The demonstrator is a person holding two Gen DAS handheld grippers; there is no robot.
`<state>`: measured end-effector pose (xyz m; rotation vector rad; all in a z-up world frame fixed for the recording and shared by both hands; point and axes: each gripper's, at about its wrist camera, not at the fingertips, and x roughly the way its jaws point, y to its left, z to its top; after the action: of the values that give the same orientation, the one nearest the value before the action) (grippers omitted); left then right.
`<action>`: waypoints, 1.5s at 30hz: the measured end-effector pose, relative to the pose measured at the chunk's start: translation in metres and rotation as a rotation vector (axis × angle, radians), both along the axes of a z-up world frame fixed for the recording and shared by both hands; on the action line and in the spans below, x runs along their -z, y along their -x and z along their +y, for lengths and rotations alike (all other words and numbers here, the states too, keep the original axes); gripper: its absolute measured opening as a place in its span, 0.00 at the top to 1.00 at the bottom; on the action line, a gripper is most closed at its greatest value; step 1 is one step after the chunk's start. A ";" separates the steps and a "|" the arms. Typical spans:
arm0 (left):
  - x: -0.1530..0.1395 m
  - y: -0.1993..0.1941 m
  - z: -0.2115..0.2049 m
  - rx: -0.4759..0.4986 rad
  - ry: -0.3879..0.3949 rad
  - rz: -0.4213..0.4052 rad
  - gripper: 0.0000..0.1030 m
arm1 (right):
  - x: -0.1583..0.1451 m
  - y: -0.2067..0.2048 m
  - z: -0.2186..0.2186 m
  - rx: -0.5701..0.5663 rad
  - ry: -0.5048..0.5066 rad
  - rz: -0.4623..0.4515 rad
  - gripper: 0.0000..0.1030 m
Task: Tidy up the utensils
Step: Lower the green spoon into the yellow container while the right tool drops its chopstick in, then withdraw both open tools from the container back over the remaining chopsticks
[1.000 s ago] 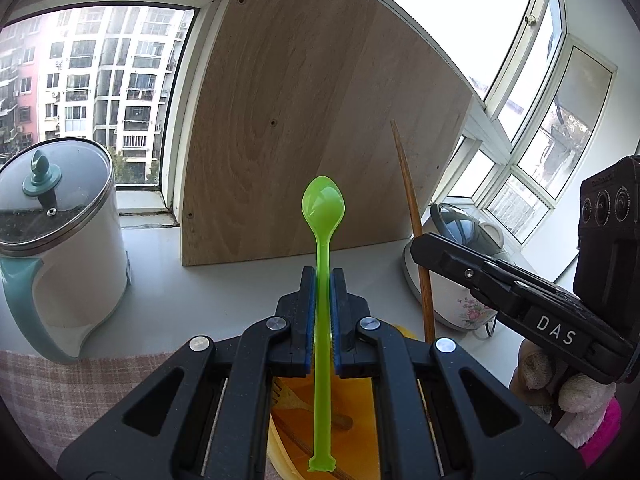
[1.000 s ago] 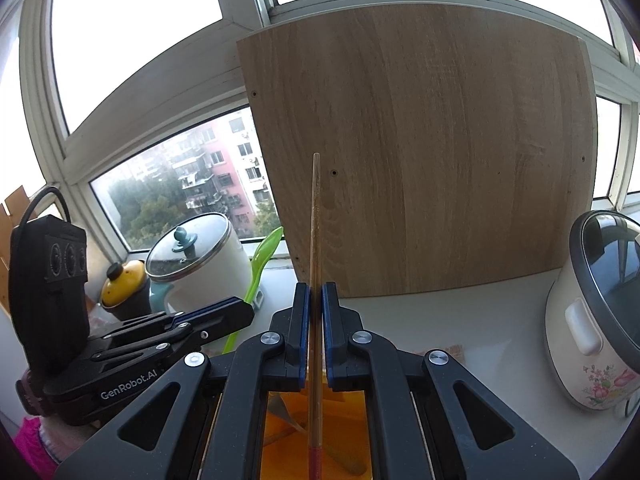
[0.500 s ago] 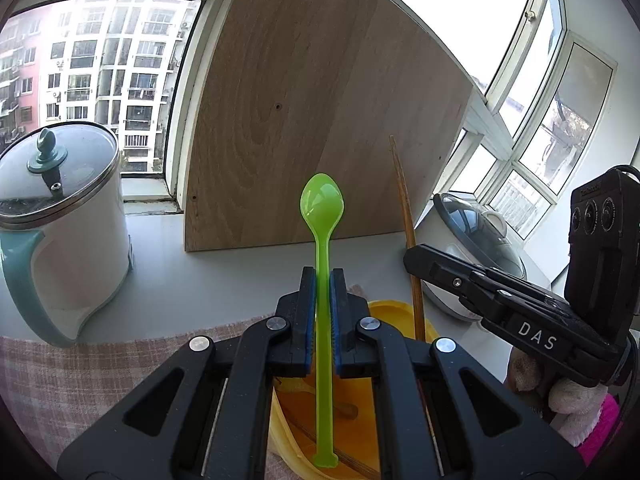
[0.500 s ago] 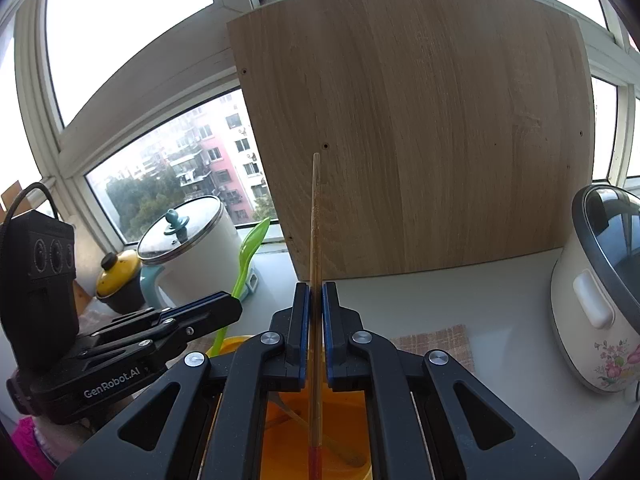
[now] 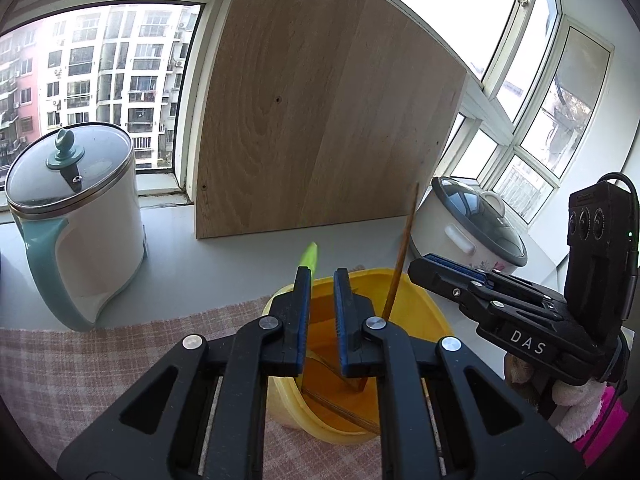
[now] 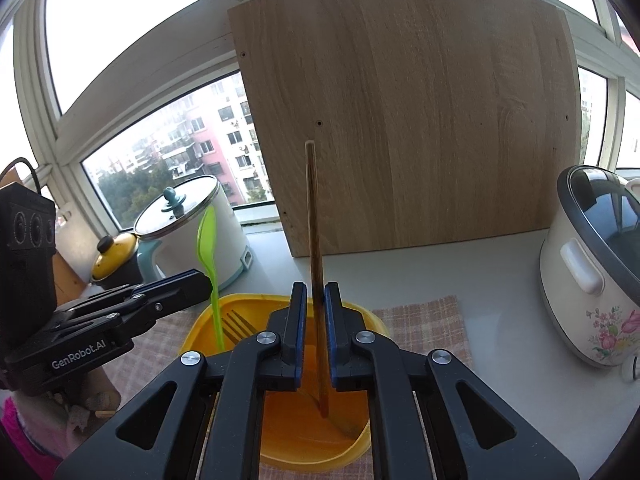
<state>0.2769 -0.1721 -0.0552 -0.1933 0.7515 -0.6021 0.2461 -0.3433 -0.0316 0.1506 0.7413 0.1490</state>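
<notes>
Release step: both sets of fingers had just been opening over the yellow bowl, left gripper apart beside the green spoon, right gripper apart around the chopstick; next, lifting clear seemed needed.

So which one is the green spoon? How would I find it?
Start at the big wooden board leaning against the window, then look down to the yellow plastic tub on the checked cloth in front of it. The bright green plastic spoon stands at the tub's left edge, bowl end up. Its neighbours, a thin chopstick and a fork, are both brown wood.
</notes>
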 end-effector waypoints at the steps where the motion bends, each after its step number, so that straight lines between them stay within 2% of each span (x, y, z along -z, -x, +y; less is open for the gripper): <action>1: -0.001 0.002 0.001 -0.007 -0.004 -0.003 0.68 | -0.001 0.003 0.000 0.005 0.003 -0.001 0.73; 3: -0.002 0.008 0.006 -0.015 -0.004 -0.011 0.66 | -0.003 0.011 -0.001 0.020 0.011 -0.014 0.61; 15: -0.017 0.038 0.029 -0.021 -0.028 -0.018 0.66 | -0.017 0.049 0.004 0.049 0.019 -0.025 0.58; 17: -0.019 0.043 0.035 -0.023 -0.027 -0.017 0.66 | -0.020 0.055 0.005 0.051 0.011 -0.023 0.53; 19: -0.021 0.048 0.041 -0.023 -0.032 -0.014 0.66 | -0.022 0.061 0.006 0.056 0.004 -0.021 0.44; 23: -0.024 0.058 0.057 -0.032 -0.049 -0.019 0.66 | -0.025 0.073 0.013 0.040 0.009 -0.013 0.37; 27: -0.025 0.068 0.077 -0.050 -0.102 -0.041 0.63 | -0.027 0.089 0.024 0.021 0.036 -0.026 0.27; 29: -0.022 0.072 0.089 -0.058 -0.120 -0.033 0.60 | -0.027 0.096 0.028 0.022 0.053 -0.037 0.23; 36: 0.001 0.081 0.128 -0.097 -0.169 0.032 0.59 | -0.022 0.116 0.037 0.060 0.054 -0.086 0.17; 45: 0.038 0.100 0.160 -0.110 -0.209 0.118 0.60 | -0.004 0.133 0.048 0.010 0.014 -0.025 0.17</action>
<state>0.1765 -0.0125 -0.0934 -0.0766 0.9064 -0.4067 0.1129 -0.2956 -0.0278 0.1388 0.7163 0.1356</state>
